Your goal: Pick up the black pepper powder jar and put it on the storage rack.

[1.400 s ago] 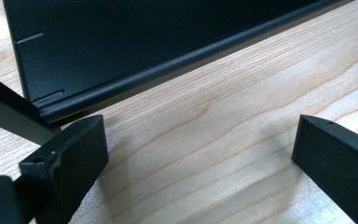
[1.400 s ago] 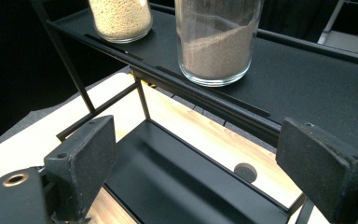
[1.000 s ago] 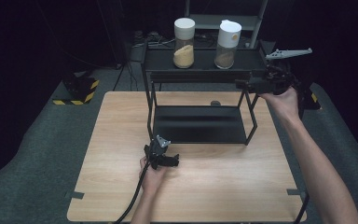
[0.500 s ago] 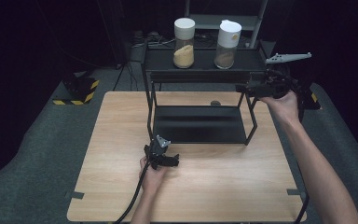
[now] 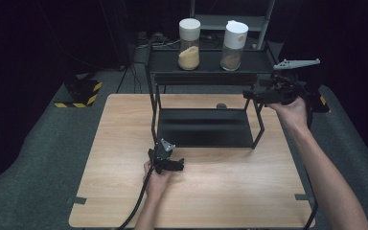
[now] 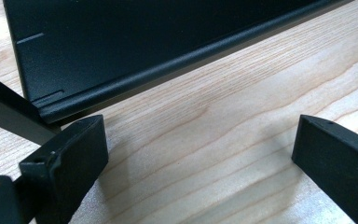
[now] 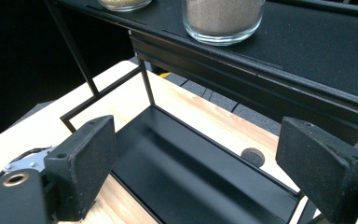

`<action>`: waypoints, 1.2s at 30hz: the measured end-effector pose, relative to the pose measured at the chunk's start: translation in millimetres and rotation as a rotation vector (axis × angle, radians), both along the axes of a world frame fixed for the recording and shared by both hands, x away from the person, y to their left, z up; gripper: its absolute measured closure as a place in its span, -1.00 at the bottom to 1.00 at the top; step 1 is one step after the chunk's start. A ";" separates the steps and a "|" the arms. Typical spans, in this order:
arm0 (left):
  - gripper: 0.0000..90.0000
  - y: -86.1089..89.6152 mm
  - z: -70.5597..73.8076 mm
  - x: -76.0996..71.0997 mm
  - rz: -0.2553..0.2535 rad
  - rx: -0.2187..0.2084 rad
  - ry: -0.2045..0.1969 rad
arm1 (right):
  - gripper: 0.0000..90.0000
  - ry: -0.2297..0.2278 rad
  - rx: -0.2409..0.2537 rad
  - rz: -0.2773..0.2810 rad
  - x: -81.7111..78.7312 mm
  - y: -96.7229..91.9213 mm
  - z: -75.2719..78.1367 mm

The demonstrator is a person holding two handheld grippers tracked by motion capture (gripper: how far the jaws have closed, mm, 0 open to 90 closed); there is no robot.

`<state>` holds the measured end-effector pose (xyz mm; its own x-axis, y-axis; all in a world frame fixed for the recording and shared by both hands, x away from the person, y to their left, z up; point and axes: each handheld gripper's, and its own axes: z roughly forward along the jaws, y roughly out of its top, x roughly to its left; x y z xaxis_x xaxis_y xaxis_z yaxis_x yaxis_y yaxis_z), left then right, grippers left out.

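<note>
The brown jar point(image 5: 233, 39) stands upright on the rack's top shelf point(image 5: 206, 63), right of the yellow jar point(image 5: 189, 37) and up-left of the right claw point(image 5: 247, 94), which hangs open and empty at the shelf's right end. That claw is much nearer. The left claw point(image 5: 178, 165), open too, rests low on the surface point(image 5: 220, 191) before the rack's bottom tray point(image 6: 144, 42).

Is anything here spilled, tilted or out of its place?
Nothing stands out. Both jars, the yellow-filled jar and the brown-filled jar, stand upright on the black rack's top shelf, with no spill visible. A small dark round object lies on the table behind the rack.
</note>
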<state>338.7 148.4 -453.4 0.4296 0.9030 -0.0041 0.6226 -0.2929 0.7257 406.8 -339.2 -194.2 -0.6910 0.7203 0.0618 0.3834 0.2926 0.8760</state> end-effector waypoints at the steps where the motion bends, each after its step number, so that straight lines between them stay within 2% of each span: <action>1: -0.92 0.0 0.0 0.0 0.000 0.000 0.000 | -0.74 -0.001 0.001 0.000 -0.2 -0.3 -0.7; 36: -0.92 0.0 0.1 0.0 0.000 0.001 0.000 | -0.74 0.022 0.005 0.005 -1.3 -3.9 -22.5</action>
<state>338.7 148.4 -453.3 0.4297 0.9030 -0.0035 0.6226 -0.2935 0.7254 405.5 -343.1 -216.6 -0.6932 0.7161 0.0813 0.4014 0.2900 0.8687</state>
